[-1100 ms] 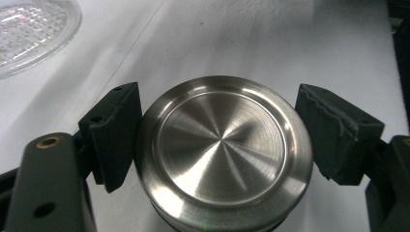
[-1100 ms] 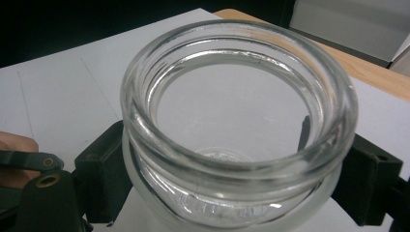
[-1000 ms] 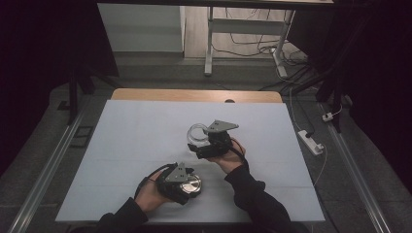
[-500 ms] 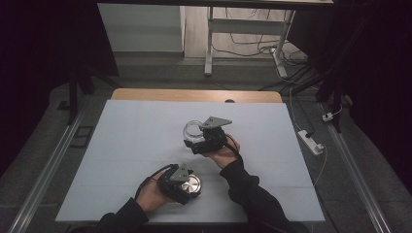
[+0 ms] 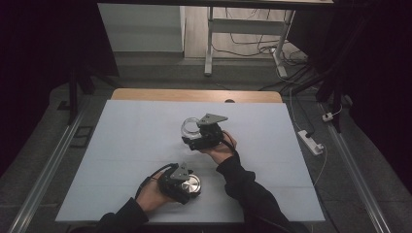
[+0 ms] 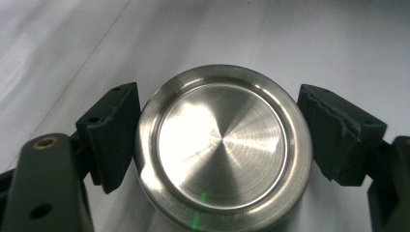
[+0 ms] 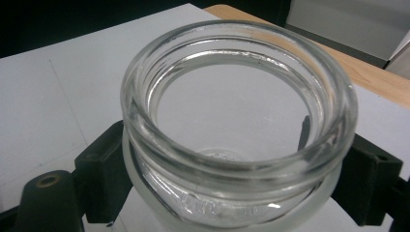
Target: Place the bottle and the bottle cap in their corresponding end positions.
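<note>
A round steel lid [image 6: 220, 150] lies flat on the white table [image 5: 121, 145] near its front edge. My left gripper [image 6: 220, 121] straddles it. Its jaws have just been opening, and the pads now stand beside the lid's rim without pressing on it. In the high view the lid [image 5: 190, 184] shines at the left gripper [image 5: 187, 187]. Farther back, my right gripper [image 5: 194, 139] is shut on a clear glass jar [image 5: 189, 127]. The right gripper view has the jar [image 7: 237, 121] tilted, its open mouth up, with the black pads [image 7: 104, 164] of the right gripper [image 7: 232, 159] clamped below the threaded neck.
The table's wooden far edge [image 5: 194, 94] borders a dark floor. A white power strip [image 5: 311, 141] and cables lie on the floor at the right. A metal desk leg [image 5: 209, 43] stands behind the table. Bare white surface spreads left of both hands.
My right hand has carried the glass jar a little to the left and slightly farther back. The left hand and the steel lid have stayed in place.
</note>
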Demonstrator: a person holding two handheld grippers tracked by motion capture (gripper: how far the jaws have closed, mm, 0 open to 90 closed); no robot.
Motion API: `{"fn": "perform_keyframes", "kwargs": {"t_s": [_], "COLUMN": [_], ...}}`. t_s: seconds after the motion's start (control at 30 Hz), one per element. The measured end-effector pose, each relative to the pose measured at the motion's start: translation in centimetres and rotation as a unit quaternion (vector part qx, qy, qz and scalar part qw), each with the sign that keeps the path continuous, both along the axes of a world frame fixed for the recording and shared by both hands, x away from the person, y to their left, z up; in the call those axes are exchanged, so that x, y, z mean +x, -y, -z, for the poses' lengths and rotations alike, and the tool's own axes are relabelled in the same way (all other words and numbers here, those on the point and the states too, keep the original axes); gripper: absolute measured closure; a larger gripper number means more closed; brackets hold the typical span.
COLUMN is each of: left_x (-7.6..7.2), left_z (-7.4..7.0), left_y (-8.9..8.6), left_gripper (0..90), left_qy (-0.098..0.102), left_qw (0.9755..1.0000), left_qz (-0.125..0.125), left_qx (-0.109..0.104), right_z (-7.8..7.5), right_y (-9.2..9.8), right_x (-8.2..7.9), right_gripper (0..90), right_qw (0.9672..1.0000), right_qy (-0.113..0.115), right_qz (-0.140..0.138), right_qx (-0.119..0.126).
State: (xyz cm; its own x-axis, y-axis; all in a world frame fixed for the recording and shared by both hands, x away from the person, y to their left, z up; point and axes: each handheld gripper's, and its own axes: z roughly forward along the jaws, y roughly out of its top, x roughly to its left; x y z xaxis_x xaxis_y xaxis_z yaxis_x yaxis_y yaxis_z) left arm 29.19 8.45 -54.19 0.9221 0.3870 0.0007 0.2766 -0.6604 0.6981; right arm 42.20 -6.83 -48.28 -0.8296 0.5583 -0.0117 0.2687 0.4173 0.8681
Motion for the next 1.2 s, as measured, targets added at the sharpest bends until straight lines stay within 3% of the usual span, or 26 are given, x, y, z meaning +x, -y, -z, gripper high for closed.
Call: {"fn": "perform_keyframes", "kwargs": {"t_s": [0.23,0.6,0.97,1.2], "left_x": [0.2,0.2,0.3,0.3], "left_z": [-0.2,-0.2,-0.2,-0.3], "left_y": [-0.2,-0.2,-0.7,-0.8], "left_gripper": [13.5,6.0,2.4,1.4], "left_qy": [-0.009,-0.024,-0.025,-0.024], "left_qw": [0.9999,0.9996,0.9993,0.9993], "left_qz": [-0.005,0.007,-0.006,-0.011], "left_qx": [-0.003,-0.012,-0.025,-0.026], "right_z": [0.2,1.1,2.7,3.0], "right_y": [-0.1,0.0,-0.2,-0.1], "right_x": [0.6,2.1,2.5,2.5], "right_gripper": [14.7,14.7,14.6,14.5], "right_qw": [1.0000,0.9998,0.9993,0.9994], "right_qy": [0.000,-0.003,-0.010,-0.007], "right_qz": [0.004,0.017,0.016,0.013], "right_qx": [-0.003,-0.010,-0.033,-0.031]}}
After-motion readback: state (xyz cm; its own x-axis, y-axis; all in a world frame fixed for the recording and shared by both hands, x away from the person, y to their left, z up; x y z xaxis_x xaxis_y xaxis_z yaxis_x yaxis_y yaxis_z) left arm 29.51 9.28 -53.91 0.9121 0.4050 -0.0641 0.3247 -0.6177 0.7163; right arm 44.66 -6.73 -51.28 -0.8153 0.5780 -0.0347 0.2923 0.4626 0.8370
